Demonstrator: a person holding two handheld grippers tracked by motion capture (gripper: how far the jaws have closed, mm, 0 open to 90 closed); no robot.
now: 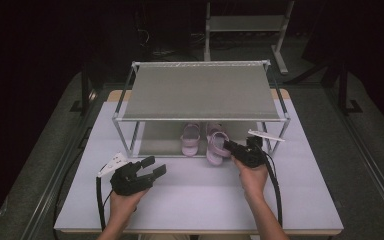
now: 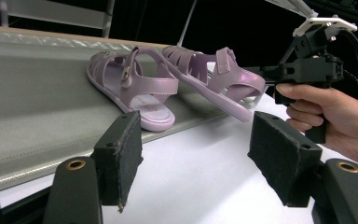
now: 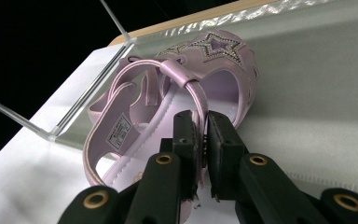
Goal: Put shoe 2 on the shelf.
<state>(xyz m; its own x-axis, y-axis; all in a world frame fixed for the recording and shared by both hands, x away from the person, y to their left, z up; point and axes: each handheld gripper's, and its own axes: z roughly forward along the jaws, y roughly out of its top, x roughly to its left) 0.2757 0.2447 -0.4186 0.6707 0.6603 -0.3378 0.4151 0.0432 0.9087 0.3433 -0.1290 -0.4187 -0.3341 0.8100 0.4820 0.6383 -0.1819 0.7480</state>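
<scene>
A white worktop (image 1: 190,195) covers the table, and a tan board (image 1: 111,95) peeks out past its far left corner. Grey floor (image 1: 330,115) surrounds it, with a metal rail (image 1: 55,170) running along the left edge and another rail (image 1: 375,165) along the right. Beyond the far edge, well apart, a pale metal stand (image 1: 245,22) with a flat shelf rises out of the dark, and loose cables (image 1: 155,47) lie to its left.
</scene>
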